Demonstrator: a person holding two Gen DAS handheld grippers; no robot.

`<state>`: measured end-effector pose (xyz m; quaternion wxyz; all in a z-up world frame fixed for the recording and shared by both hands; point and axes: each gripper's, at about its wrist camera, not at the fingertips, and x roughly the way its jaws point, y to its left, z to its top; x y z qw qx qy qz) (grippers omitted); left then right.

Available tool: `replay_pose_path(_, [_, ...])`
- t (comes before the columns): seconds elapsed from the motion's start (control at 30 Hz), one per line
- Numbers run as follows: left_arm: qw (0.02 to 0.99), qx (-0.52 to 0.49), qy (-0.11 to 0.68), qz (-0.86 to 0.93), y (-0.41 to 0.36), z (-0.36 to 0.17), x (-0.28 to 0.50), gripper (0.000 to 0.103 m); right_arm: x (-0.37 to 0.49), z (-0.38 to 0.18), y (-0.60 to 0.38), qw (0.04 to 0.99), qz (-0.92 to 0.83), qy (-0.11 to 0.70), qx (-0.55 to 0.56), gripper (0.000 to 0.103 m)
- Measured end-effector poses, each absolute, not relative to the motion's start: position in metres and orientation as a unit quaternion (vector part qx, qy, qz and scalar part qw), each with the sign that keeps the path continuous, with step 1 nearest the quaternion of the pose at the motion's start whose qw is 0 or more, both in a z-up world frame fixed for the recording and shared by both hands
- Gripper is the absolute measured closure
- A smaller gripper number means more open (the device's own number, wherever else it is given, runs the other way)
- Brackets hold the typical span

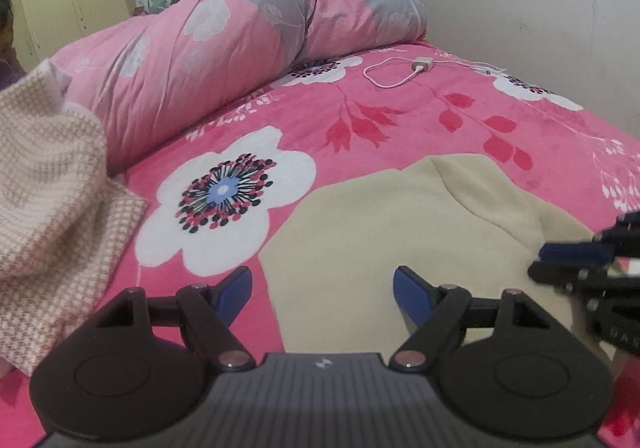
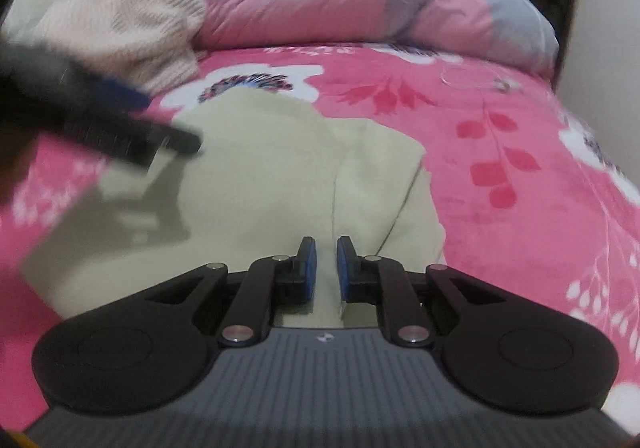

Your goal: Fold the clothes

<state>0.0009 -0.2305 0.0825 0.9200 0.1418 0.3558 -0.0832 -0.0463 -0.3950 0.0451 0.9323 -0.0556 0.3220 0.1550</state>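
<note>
My left tongs (image 1: 322,288) stand wide apart with nothing between the blue pads; just ahead of them and a little below lies the cream fleece garment (image 1: 400,232), spread flat on the bed (image 1: 400,112). My right tongs (image 2: 325,268) are nearly closed. A narrow gap shows between the pads, and the cream garment (image 2: 260,168) lies right under and ahead of them, but I cannot tell from here whether any fabric is pinched. In the left view the right tongs (image 1: 576,264) come in blurred at the far right edge, over the garment's right side. In the right view the left tongs (image 2: 120,120) cross the upper left, blurred, over the garment's left part.

To the left of my left tongs lies a beige and white knitted sweater (image 1: 48,188), bunched up and leaning against the rolled pink and grey quilt (image 1: 224,48), which lies well ahead across the bed. Far ahead and to the right of the left tongs, a white charger with its cable (image 1: 420,64) rests on the pink flowered cover.

The only marking I can make out is a small pale logo on the ribbed grey body behind each pair of tongs; it is too small to read. No labels or writing show on the clothes.
</note>
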Motion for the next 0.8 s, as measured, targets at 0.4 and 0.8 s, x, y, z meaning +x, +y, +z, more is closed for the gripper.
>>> replay_pose_path(0.4, [0.919, 0.155, 0.354, -0.081, -0.224, 0.089, -0.02, 0.024, -0.096, 0.045, -0.376, 0.933, 0.177, 0.301, -0.084, 0.094])
replay_pose_path(0.8, [0.923, 0.094, 0.29, -0.236, -0.159, 0.071, -0.119, 0.023, -0.09, 0.039, -0.381, 0.932, 0.166, 0.318, -0.045, 0.094])
